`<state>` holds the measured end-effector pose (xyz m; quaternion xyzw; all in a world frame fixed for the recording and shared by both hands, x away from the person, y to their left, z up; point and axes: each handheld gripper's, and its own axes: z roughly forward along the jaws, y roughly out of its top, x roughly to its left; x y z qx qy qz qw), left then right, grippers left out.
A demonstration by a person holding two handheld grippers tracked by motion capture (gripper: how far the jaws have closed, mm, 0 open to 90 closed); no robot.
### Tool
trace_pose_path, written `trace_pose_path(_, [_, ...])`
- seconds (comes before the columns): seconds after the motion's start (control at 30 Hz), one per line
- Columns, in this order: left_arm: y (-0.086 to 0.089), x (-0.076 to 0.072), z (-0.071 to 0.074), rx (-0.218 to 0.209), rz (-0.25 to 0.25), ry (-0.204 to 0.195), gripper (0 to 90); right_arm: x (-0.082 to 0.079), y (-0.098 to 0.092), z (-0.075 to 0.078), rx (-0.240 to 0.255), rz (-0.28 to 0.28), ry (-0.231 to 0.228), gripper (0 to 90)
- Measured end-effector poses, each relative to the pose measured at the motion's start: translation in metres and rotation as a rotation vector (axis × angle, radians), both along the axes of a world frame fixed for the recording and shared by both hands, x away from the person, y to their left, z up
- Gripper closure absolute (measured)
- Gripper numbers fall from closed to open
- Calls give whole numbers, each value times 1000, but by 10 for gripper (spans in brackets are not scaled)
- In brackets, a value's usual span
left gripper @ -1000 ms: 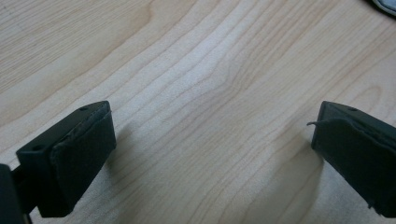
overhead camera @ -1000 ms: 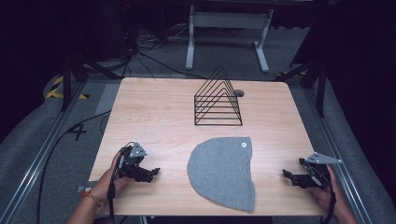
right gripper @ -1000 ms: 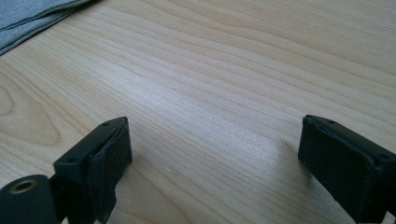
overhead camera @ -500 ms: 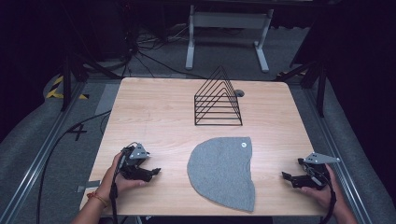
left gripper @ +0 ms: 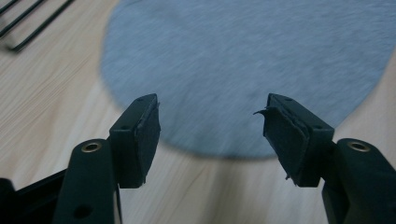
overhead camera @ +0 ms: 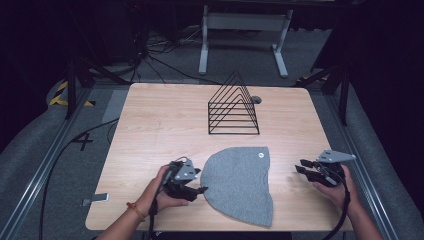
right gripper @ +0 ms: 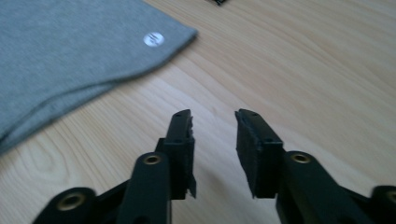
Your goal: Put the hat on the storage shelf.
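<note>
- The wooden table [overhead camera: 150, 125] is seen bearing a grey beanie [overhead camera: 239, 182], laid flat near its front edge, with a black wire rack [overhead camera: 233, 107] behind it.
- The left gripper [overhead camera: 199, 189] is held just beside the beanie's left edge; its jaws have just been closing, with nothing between them, and a gap remains.
- The right gripper [overhead camera: 300, 166] is held apart from the beanie's right side; its jaws have just been closing on nothing, with a narrow gap left.
</note>
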<state>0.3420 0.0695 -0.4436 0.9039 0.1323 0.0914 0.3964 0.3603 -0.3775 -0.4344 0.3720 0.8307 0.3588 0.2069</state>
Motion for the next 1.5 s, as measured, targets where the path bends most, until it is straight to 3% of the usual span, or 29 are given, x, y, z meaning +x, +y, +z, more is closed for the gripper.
trace_pose_path(0.1, [-28,-5,-2,12,-68,7,381,14,22,4,-25,49,-4,758])
trace_pose_path(0.2, [-51,-7,-10,43,-120,13,385,27,43,7,-3,89,0,797])
trace_pose_path(0.3, [-66,-9,-21,47,-162,25,391,37,61,7,-2,118,-7,822])
trace_pose_path(0.4, [-72,-9,-26,36,-198,48,423,45,74,1,-3,144,-5,847])
trace_pose_path(0.5, [-71,-9,-27,27,-193,50,432,50,80,-6,8,156,14,859])
trace_pose_path(0.57, [-68,-7,-27,31,-199,46,433,52,83,-11,-16,158,29,858])
trace_pose_path(0.87, [-45,6,-26,42,-165,53,437,52,88,-20,-62,199,54,836])
trace_pose_path(1.07, [-29,18,-25,46,-103,58,437,47,92,-20,-98,205,50,845])
trace_pose_path(1.23, [-17,29,-26,39,-43,65,433,33,95,-16,-158,217,66,860])
trace_pose_path(1.5, [-3,52,-27,16,53,61,429,1,101,-13,-186,263,116,875])
